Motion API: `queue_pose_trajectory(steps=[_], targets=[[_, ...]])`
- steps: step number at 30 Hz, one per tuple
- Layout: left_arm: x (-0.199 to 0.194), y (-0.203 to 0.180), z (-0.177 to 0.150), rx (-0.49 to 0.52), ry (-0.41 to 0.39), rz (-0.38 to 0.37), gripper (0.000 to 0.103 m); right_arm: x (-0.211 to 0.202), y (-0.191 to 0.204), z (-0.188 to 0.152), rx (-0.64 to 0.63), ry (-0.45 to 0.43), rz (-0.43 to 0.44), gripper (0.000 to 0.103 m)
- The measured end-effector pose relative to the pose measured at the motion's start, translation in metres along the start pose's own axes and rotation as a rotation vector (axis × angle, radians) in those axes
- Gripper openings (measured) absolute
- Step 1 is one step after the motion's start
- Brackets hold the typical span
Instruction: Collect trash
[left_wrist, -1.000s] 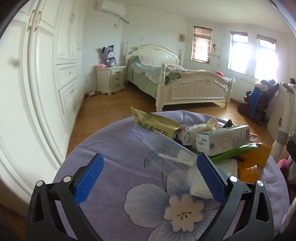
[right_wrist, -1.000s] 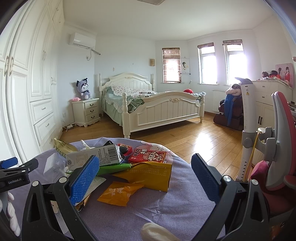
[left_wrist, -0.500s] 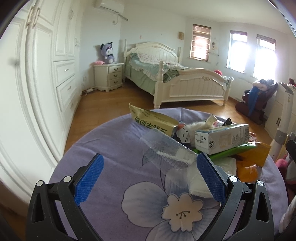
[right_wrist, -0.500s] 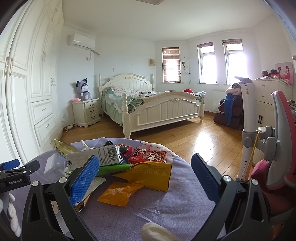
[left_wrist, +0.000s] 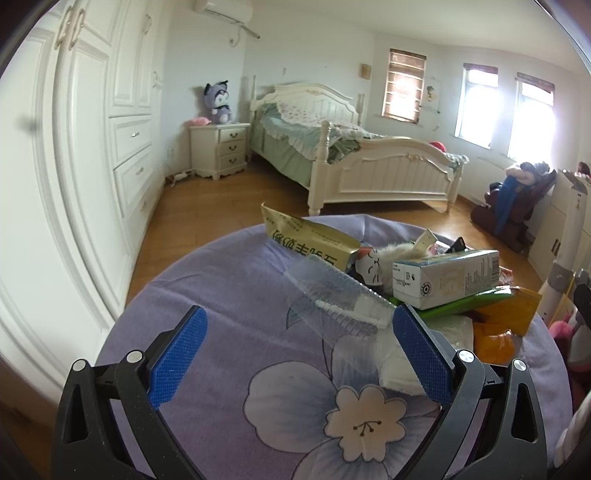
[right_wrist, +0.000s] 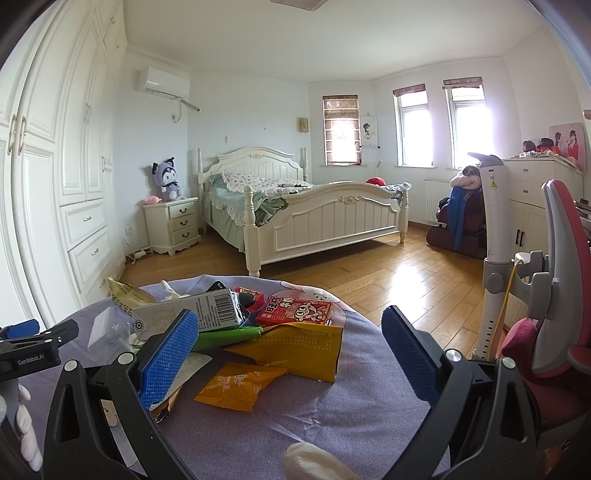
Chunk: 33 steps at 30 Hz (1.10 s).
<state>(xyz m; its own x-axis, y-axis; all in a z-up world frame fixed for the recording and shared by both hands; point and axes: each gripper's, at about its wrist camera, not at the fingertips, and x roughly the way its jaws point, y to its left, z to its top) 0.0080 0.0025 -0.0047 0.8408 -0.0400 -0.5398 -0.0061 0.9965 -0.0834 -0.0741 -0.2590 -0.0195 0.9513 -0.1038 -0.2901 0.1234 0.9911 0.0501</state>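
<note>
A pile of trash lies on a round table with a purple flowered cloth (left_wrist: 229, 295). It holds a white carton (left_wrist: 443, 282), a gold snack bag (left_wrist: 310, 242), a clear plastic tray (left_wrist: 336, 302), a green wrapper (right_wrist: 225, 336), a yellow pouch (right_wrist: 299, 347), an orange packet (right_wrist: 238, 384) and a red snack pack (right_wrist: 295, 314). My left gripper (left_wrist: 295, 354) is open and empty, just short of the clear tray. My right gripper (right_wrist: 290, 354) is open and empty, above the orange packet and yellow pouch. The left gripper's tip shows in the right wrist view (right_wrist: 40, 341).
A white wardrobe (left_wrist: 74, 166) stands to the left. A white bed (right_wrist: 314, 218) and nightstand (right_wrist: 173, 229) stand across the wooden floor. A red and grey chair (right_wrist: 554, 295) and a white pole (right_wrist: 495, 258) stand at the table's right. A white lump (right_wrist: 310, 461) lies at the near edge.
The left wrist view has tilted down and shifted slightly, so the room sits higher and further left in the frame. The right gripper has hardly moved. Both stay open.
</note>
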Motion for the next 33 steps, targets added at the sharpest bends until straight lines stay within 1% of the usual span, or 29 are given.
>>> queue_pose_trajectory(steps=[4, 6, 7, 8, 10, 11, 12, 13, 14, 15, 17, 18, 19, 20, 21, 22, 23, 25, 27, 28, 30, 31, 32, 33], targets=[[0.001, 0.0, 0.0, 0.0, 0.003, 0.0, 0.099, 0.0, -0.001, 0.0, -0.001, 0.003, 0.001, 0.098], [0.002, 0.002, 0.0, -0.008, 0.011, -0.015, 0.099, 0.003, -0.001, 0.001, 0.0, 0.016, 0.012, 0.098], [0.003, 0.005, 0.0, -0.021, 0.019, -0.043, 0.099, 0.005, -0.002, 0.001, -0.001, 0.029, 0.035, 0.098], [0.006, 0.009, 0.001, -0.035, 0.046, -0.076, 0.099, 0.009, -0.002, 0.003, -0.016, 0.042, 0.058, 0.098], [0.012, 0.022, 0.006, -0.081, 0.12, -0.157, 0.099, 0.017, -0.001, 0.01, -0.09, 0.076, 0.083, 0.097], [0.016, 0.03, 0.008, -0.112, 0.155, -0.205, 0.099, 0.021, -0.002, 0.019, -0.108, 0.09, 0.114, 0.093], [0.019, 0.036, 0.01, -0.146, 0.18, -0.243, 0.099, 0.026, -0.003, 0.03, -0.115, 0.102, 0.156, 0.091], [0.023, 0.042, 0.013, -0.177, 0.201, -0.271, 0.099, 0.032, -0.003, 0.044, -0.122, 0.116, 0.192, 0.084], [0.03, 0.046, 0.016, -0.204, 0.227, -0.299, 0.099, 0.039, -0.001, 0.059, -0.132, 0.132, 0.225, 0.081], [0.036, 0.047, 0.02, -0.22, 0.253, -0.323, 0.099, 0.048, 0.004, 0.074, -0.151, 0.157, 0.269, 0.081], [0.05, 0.045, 0.026, -0.235, 0.288, -0.358, 0.099, 0.069, 0.024, 0.1, -0.208, 0.217, 0.349, 0.069], [0.058, 0.041, 0.028, -0.238, 0.305, -0.364, 0.099, 0.08, 0.038, 0.109, -0.245, 0.256, 0.382, 0.066], [0.066, 0.036, 0.028, -0.238, 0.322, -0.376, 0.099, 0.095, 0.054, 0.116, -0.282, 0.316, 0.42, 0.06], [0.075, 0.031, 0.028, -0.24, 0.343, -0.382, 0.099, 0.11, 0.071, 0.12, -0.304, 0.376, 0.47, 0.058], [0.083, 0.028, 0.028, -0.244, 0.363, -0.384, 0.098, 0.124, 0.088, 0.121, -0.316, 0.436, 0.525, 0.058], [0.09, 0.025, 0.027, -0.25, 0.378, -0.377, 0.097, 0.138, 0.105, 0.122, -0.327, 0.48, 0.553, 0.058], [0.097, 0.023, 0.026, -0.256, 0.39, -0.367, 0.09, 0.148, 0.121, 0.121, -0.347, 0.5, 0.56, 0.058], [0.109, 0.022, 0.022, -0.271, 0.414, -0.353, 0.083, 0.172, 0.155, 0.115, -0.397, 0.553, 0.584, 0.058], [0.117, 0.026, 0.018, -0.295, 0.438, -0.348, 0.076, 0.197, 0.183, 0.102, -0.422, 0.638, 0.606, 0.058], [0.119, 0.028, 0.016, -0.3, 0.443, -0.34, 0.071, 0.207, 0.194, 0.095, -0.436, 0.679, 0.608, 0.058], [0.12, 0.029, 0.013, -0.3, 0.426, -0.337, 0.068, 0.223, 0.214, 0.077, -0.47, 0.746, 0.608, 0.058], [0.119, 0.03, 0.012, -0.3, 0.421, -0.338, 0.066, 0.23, 0.223, 0.066, -0.495, 0.783, 0.608, 0.058], [0.119, 0.03, 0.011, -0.295, 0.417, -0.336, 0.064, 0.236, 0.226, 0.059, -0.525, 0.813, 0.601, 0.058], [0.119, 0.03, 0.011, -0.293, 0.411, -0.337, 0.062, 0.239, 0.233, 0.051, -0.56, 0.826, 0.577, 0.058]])
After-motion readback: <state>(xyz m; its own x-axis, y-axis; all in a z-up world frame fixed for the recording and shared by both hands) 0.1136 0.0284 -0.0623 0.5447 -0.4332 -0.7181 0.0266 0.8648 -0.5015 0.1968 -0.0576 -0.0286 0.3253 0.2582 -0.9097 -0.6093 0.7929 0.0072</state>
